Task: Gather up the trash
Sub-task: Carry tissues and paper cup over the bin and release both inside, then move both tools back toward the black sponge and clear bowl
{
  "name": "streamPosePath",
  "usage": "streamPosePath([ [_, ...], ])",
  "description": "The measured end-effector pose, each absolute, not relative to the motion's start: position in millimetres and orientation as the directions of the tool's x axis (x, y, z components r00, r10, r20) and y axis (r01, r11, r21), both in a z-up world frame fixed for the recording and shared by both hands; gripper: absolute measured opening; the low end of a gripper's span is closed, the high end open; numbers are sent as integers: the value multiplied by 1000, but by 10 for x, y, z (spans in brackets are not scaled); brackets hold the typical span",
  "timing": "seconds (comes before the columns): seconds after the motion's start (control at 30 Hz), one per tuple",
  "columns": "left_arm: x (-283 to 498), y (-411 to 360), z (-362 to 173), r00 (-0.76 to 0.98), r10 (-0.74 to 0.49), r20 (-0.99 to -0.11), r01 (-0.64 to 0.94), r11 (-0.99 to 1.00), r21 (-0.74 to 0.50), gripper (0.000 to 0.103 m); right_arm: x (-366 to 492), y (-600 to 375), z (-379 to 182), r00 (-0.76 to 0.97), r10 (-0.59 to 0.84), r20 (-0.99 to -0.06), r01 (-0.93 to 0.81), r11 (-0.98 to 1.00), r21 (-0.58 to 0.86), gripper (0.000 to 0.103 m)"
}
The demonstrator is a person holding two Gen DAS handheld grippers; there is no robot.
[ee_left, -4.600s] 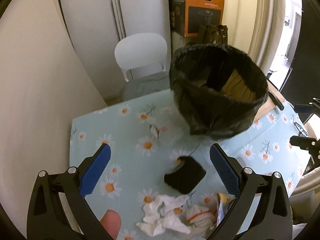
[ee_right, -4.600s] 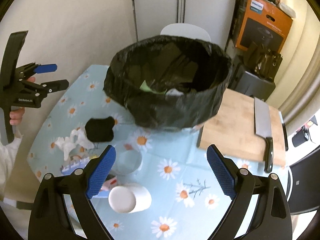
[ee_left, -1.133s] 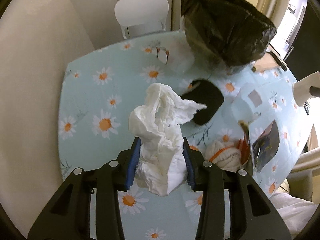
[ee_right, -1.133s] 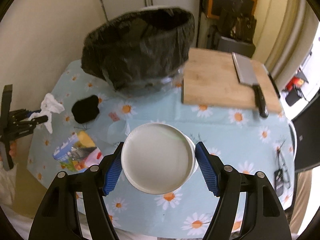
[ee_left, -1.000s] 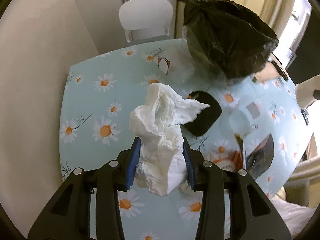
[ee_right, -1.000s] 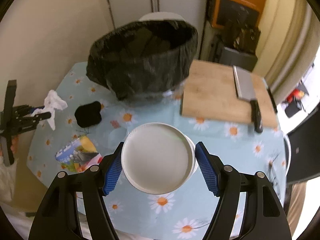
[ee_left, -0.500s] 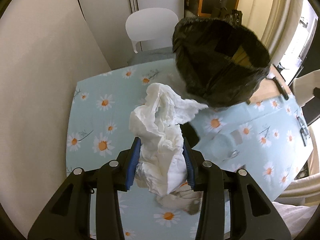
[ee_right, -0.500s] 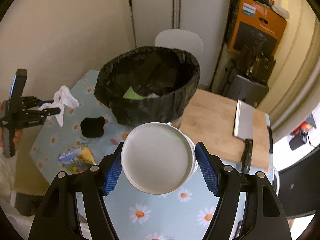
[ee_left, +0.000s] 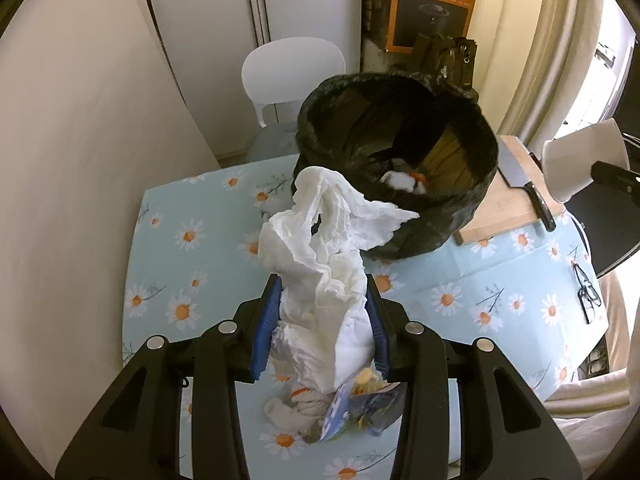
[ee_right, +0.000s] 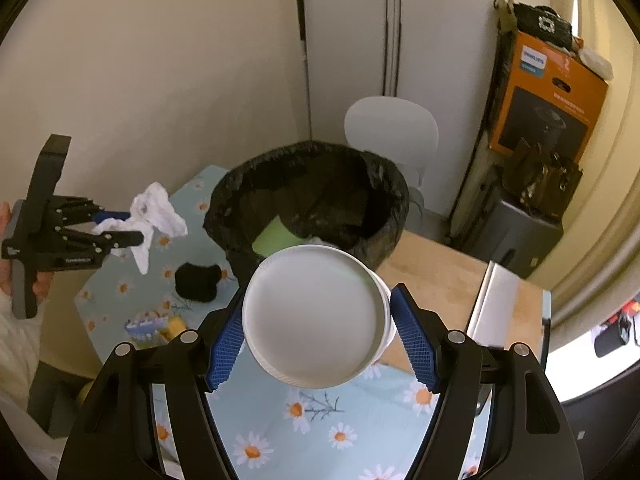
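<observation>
Both loads have been raised above the worktop (ee_left: pixel 208 216) toward the black-lined bin (ee_left: pixel 400 168). Crumpled white tissue (ee_left: pixel 332 264) is being clamped by the left hand-held gripper (ee_left: pixel 322 324); a white paper cup (ee_right: pixel 316 316) is being pinched bottom-first by the right hand-held gripper (ee_right: pixel 318 340).

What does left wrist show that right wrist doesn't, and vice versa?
Only the left wrist view: the eyeglasses lying on the tablecloth, and white-and-orange trash inside the bin.

Only the right wrist view: a black pad on the table beside the bin, a light-green piece inside it, and the person's hand on the left gripper's handle.

Both: the black-lined bin, the crumpled tissue clamped in the left gripper, the paper cup clamped in the right gripper, the cutting board and the cleaver.
</observation>
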State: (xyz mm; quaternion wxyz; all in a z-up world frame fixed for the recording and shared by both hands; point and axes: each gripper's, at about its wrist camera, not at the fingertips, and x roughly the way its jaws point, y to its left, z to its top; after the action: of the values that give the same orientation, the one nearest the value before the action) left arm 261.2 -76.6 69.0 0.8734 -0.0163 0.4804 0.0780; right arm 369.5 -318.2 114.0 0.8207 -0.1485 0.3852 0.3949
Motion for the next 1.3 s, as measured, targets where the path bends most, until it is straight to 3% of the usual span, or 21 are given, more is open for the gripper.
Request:
streamPosePath([
  [0.47, 3150, -908, 1229, 627, -44, -778, 107, 994, 31, 41, 4002, -2828, 1450, 409, 578, -706, -788, 614, 47, 66],
  [0.77, 3746, -752, 1030, 620, -130, -774, 176, 984, -24, 44, 4297, -2485, 1414, 399, 568, -720, -815, 580, 6, 66],
  [0.8, 3787, -720, 1013, 623, -125, -772, 165, 986, -26, 55, 4322, -2458, 1396, 396, 570, -720, -817, 577, 8, 67],
  [0.83, 3830, -688, 993, 625, -124, -771, 153, 988, -35, 74, 4362, -2407, 1364, 397, 570, -720, -819, 574, 4, 67],
  [0.9, 3874, -608, 986, 647, -119, -753, 118, 991, -55, 91, 4410, -2316, 1281, 422, 541, -727, -814, 580, -41, 84],
  [1.3, 3561, -349, 807, 615, -34, -788, -38, 997, -73, 97, 4274, -2518, 1069, 403, 504, -764, -797, 604, -21, 86],
])
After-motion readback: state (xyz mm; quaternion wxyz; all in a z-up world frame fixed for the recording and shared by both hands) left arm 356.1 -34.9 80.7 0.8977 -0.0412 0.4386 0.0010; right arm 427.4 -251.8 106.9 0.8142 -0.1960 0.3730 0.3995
